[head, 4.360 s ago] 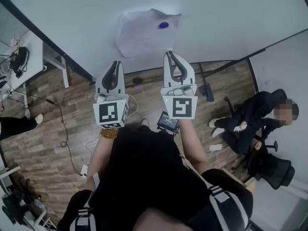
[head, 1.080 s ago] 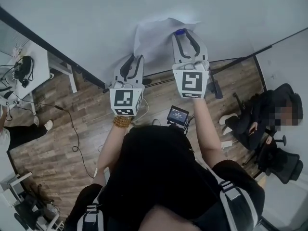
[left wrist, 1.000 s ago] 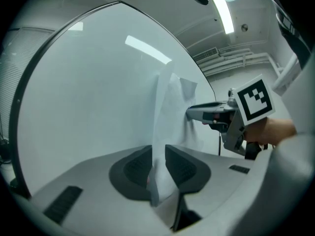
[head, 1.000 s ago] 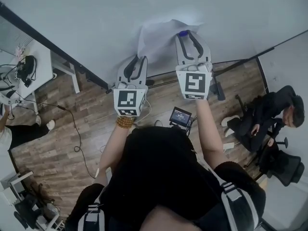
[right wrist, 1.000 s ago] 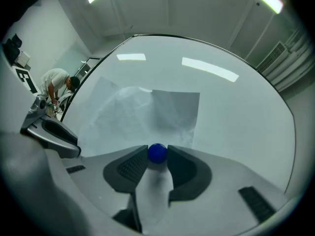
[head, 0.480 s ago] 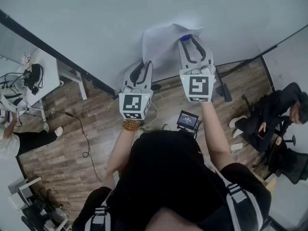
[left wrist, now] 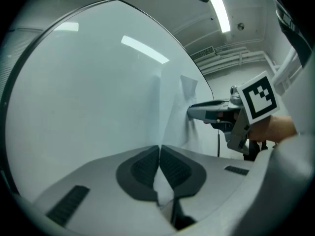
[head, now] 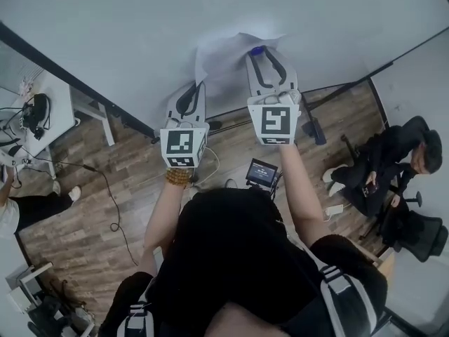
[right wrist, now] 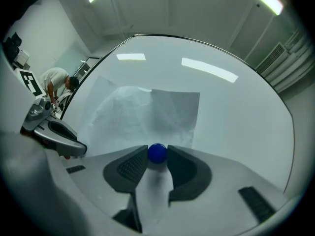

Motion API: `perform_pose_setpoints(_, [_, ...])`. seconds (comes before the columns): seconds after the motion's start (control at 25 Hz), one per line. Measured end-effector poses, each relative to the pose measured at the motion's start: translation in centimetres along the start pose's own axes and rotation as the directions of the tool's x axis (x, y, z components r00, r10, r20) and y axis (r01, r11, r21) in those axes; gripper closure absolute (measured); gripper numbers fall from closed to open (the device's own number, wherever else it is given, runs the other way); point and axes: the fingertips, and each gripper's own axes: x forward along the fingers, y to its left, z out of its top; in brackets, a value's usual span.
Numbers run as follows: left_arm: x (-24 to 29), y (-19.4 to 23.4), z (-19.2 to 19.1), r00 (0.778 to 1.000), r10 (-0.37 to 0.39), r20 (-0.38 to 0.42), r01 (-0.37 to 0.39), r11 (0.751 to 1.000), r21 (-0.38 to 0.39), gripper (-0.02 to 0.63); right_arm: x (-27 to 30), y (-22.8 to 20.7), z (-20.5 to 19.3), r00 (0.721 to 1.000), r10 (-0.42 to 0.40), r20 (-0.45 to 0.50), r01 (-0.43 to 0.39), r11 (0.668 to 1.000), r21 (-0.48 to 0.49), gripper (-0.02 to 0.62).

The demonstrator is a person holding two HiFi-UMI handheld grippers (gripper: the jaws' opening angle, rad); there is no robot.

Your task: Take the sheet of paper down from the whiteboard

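Holds both grippers up against the whiteboard (head: 140, 27); with the left gripper (left wrist: 159, 162), nearer the whiteboard's bottom frame, pinches the loose lower-left edge of the sheet of paper (left wrist: 173, 113), jaws clenched flat together on it; with the right gripper (right wrist: 157, 156), higher up the whiteboard, grasps the blue magnet (right wrist: 157, 153), one jaw pressed to each side of it; pins the sheet's upper right part to the whiteboard under that magnet; elsewhere on the whiteboard, sheet creased and bulging off the white face, its top corner curled outward; bare white board on every side of the paper. Below the whiteboard's foot, wooden floor (head: 91, 188) with a thin cable (head: 105, 202) trailing across it and a small lit screen device (head: 261, 173); right of the whiteboard, a person in dark clothes (head: 393, 167) seated on a chair; left of the whiteboard, a white desk (head: 52, 104) carrying dark gear.
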Motion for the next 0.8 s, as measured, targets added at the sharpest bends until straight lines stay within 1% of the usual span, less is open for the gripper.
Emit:
perform_pose_setpoints(0.16, [-0.08, 0.33, -0.16, 0.999, 0.03, -0.009, -0.031, 0.999, -0.028, 0.595, 0.09, 0.22, -0.09, 1.0, 0.003, 0.004, -0.003, 1.0, 0.001, 0.476])
perform_pose_setpoints(0.32, [0.0, 0.14, -0.18, 0.998, 0.054, -0.026, -0.056, 0.995, -0.086, 0.597, -0.1, 0.09, -0.13, 1.0, -0.004, 0.005, 0.004, 1.0, -0.004, 0.477])
perform_pose_setpoints(0.56, [0.28, 0.44, -0.17, 0.996, 0.079, -0.035, -0.084, 0.982, -0.172, 0.597, 0.15, 0.02, -0.12, 1.0, -0.009, 0.006, 0.009, 1.0, -0.006, 0.477])
perform_pose_setpoints(0.8, [0.27, 0.31, -0.18, 0.994, 0.1, -0.052, -0.108, 0.974, -0.197, 0.598, -0.05, -0.04, -0.14, 1.0, -0.011, 0.004, 0.011, 1.0, 0.002, 0.477])
